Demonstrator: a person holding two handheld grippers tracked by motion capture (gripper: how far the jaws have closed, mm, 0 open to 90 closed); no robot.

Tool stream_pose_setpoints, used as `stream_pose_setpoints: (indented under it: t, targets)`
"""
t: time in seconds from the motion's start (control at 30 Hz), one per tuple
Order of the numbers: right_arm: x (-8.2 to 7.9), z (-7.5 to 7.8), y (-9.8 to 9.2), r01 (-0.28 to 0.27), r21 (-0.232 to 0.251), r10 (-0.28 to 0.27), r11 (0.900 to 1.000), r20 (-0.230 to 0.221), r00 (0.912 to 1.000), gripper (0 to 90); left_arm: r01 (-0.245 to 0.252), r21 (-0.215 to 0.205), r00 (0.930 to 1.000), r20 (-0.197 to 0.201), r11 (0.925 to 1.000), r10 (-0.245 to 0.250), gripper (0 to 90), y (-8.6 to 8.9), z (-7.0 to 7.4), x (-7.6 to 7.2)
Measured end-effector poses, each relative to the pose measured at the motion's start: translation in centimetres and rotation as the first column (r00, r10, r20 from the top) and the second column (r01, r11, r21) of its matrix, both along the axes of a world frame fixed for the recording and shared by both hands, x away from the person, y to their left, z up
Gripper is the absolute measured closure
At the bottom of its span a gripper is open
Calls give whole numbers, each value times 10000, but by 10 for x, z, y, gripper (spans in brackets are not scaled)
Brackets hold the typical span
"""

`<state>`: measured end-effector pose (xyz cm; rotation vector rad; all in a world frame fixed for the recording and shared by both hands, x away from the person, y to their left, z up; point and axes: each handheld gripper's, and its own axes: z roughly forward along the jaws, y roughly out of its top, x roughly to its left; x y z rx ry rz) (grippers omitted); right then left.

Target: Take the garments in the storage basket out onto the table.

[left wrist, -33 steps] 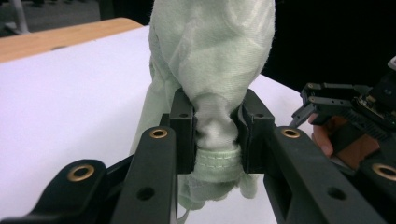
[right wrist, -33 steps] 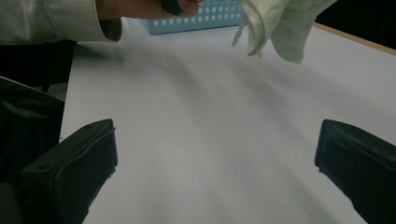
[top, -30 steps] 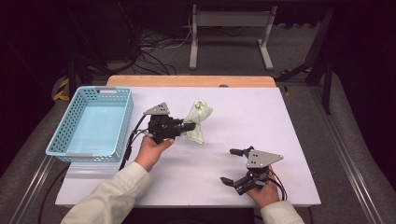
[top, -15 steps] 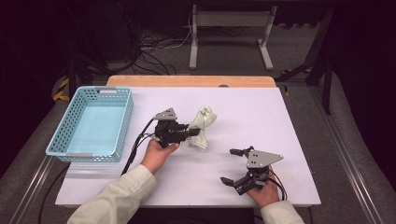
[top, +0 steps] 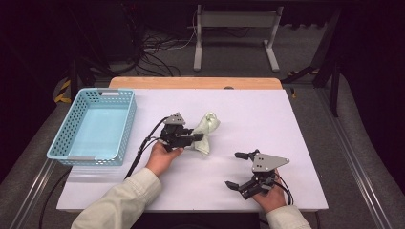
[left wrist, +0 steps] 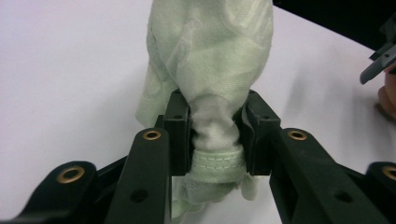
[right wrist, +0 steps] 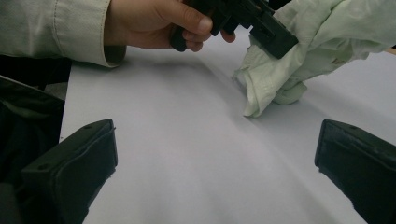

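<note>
A pale green cloth (top: 206,129) is bunched up near the middle of the white table (top: 267,119). My left gripper (top: 197,138) is shut on it, the two black jaws pinching a gathered fold with a stitched hem (left wrist: 215,158). The cloth (right wrist: 303,60) hangs partly lifted, its lower end touching the table. My right gripper (top: 237,169) rests near the front right of the table, open, with nothing between its fingers (right wrist: 70,172).
A light blue plastic basket (top: 91,126) with nothing in it stands at the table's left side. The table's wooden far edge (top: 196,83) lies behind the cloth. Cables and a metal stand (top: 234,33) are on the floor beyond.
My left gripper has carried the cloth to the right and toward the front. The right gripper has stayed in place.
</note>
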<state>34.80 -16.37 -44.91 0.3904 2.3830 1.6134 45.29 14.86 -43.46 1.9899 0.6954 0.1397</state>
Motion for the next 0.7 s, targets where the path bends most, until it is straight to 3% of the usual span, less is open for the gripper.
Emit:
stream_pose_setpoints:
  t: [0.13, 0.23, 0.47, 0.7]
  targets:
    - [0, 0, 0, -1, -5, 1, 10000, -1, 10000, 0, -88, 343, 9998, 197, 9994, 82, 620, -2, 0, -2]
    - [0, 0, 0, 1, -9, -1, 10000, 0, 10000, 0, -129, 530, 9992, 375, 9985, 109, 519, -3, 0, -2]
    - [0, 0, 0, 1, -1, -1, 10000, 9, 10000, 0, -111, -112, 9976, 689, 9999, 118, 222, 0, 10, -6]
    - [0, 0, 0, -5, 25, 5, 10000, 18, 10000, 0, 139, -393, 9957, 919, 9991, -102, 96, 2, 20, -12]
